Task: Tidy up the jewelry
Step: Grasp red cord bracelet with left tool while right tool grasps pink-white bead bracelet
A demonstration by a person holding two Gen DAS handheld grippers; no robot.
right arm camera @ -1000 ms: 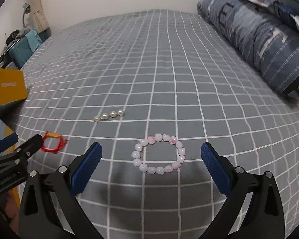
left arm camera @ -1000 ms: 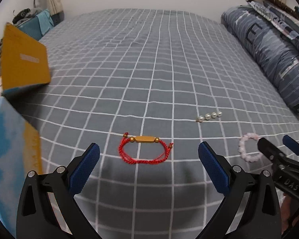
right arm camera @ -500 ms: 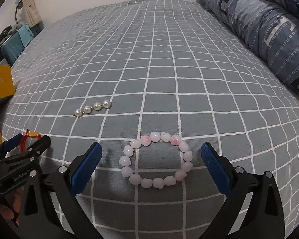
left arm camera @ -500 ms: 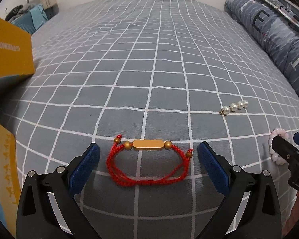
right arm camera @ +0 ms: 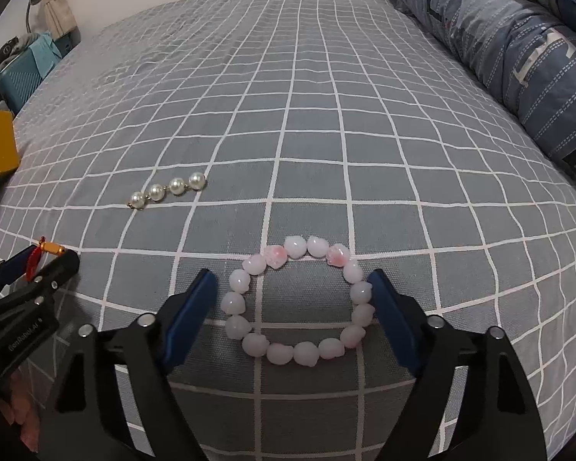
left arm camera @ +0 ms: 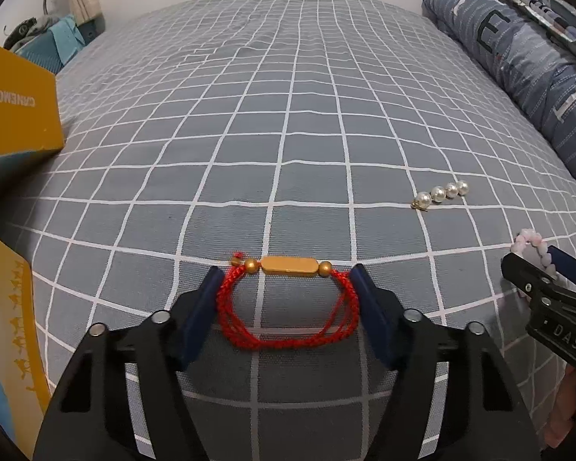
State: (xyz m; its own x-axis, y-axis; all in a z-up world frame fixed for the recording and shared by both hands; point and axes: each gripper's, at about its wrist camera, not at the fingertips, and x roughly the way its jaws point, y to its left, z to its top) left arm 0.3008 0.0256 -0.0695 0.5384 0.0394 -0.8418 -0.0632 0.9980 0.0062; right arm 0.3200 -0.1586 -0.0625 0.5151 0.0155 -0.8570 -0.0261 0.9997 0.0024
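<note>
A red cord bracelet [left arm camera: 288, 315] with a gold bar lies on the grey checked bedspread [left arm camera: 288, 115]. My left gripper [left arm camera: 286, 280] is open, its blue pads touching the cord on both sides. A pink bead bracelet [right arm camera: 299, 303] lies flat on the bed. My right gripper [right arm camera: 292, 284] is open, its blue pads just outside the bead ring on each side. A short string of white pearls [right arm camera: 169, 190] lies further back between the two; it also shows in the left wrist view [left arm camera: 439, 194]. Each gripper's tip shows at the edge of the other's view.
A yellow box [left arm camera: 17, 111] stands at the left edge of the bed, with a blue and yellow box [left arm camera: 4, 330] nearer. A rolled blue quilt [right arm camera: 510, 46] lies along the right side. A teal bag [right arm camera: 19, 77] sits at the far left.
Both grippers have moved forward and down over their bracelets. Both pairs of jaws have narrowed from wide open to just around the bracelets.
</note>
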